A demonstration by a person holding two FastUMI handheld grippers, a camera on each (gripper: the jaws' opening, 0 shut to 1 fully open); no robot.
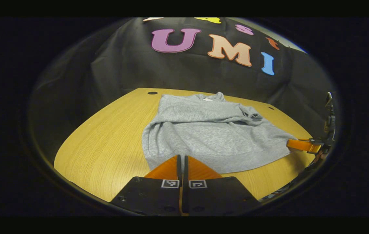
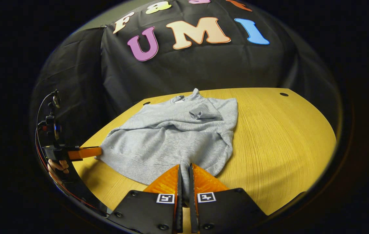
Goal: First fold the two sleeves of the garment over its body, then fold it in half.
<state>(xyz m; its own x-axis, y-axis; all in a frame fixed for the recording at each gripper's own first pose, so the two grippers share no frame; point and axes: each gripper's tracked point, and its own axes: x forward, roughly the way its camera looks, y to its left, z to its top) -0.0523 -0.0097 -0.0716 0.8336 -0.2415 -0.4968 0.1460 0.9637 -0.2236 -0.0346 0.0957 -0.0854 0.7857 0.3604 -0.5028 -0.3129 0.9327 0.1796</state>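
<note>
grey garment (image 1: 210,136), sleeves already folded in, lies mid-frame on the worktop (image 1: 106,146). both the left hand-held gripper (image 1: 182,162) and right hand-held gripper (image 2: 184,174) pinch its near hem, with the collar toward upper frame, so the half-fold likely runs away from them.

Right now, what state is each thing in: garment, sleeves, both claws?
Grey sweatshirt: flat on the wooden table, both sleeves folded over its body, not yet halved.
Left claw: shut on the sweatshirt's bottom hem at one corner.
Right claw: shut on the hem at the other corner.
</note>
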